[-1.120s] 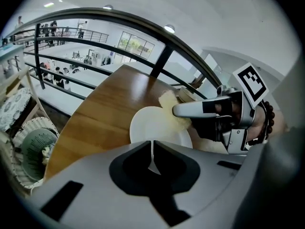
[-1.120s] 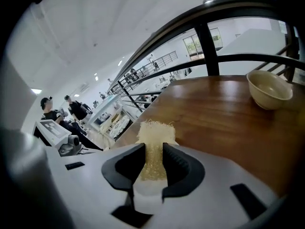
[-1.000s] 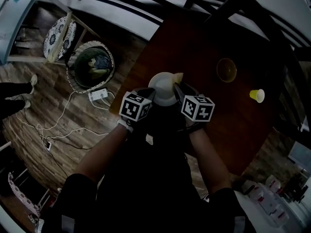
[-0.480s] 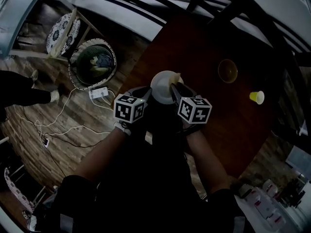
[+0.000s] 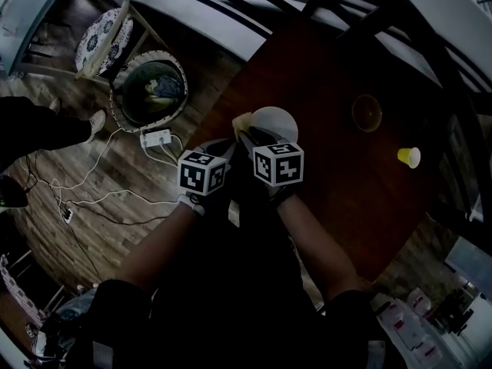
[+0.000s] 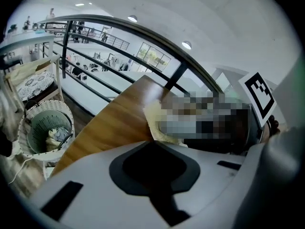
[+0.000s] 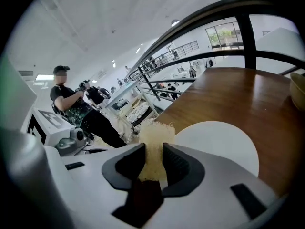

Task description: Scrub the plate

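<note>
A round white plate (image 5: 275, 121) lies on the dark wooden table (image 5: 338, 175) near its left edge. My right gripper (image 5: 247, 134) is shut on a pale yellow sponge (image 5: 244, 121), which sits at the plate's left rim. In the right gripper view the sponge (image 7: 153, 142) stands up between the jaws of the right gripper (image 7: 152, 163), with the plate (image 7: 219, 142) just to its right. My left gripper (image 5: 224, 151) hovers beside the right one, off the plate. In the left gripper view the left gripper (image 6: 152, 168) looks shut and empty, with the sponge (image 6: 155, 120) ahead of it.
A brown bowl (image 5: 367, 112) and a small yellow cup (image 5: 409, 157) stand farther right on the table. On the floor to the left are a wicker basket (image 5: 150, 91), a power strip (image 5: 156, 138) with cables, and a person's foot (image 5: 92, 125). A railing runs behind the table.
The right gripper has carried the sponge across the plate from its right side to its left rim. The left gripper has stayed close beside it.
</note>
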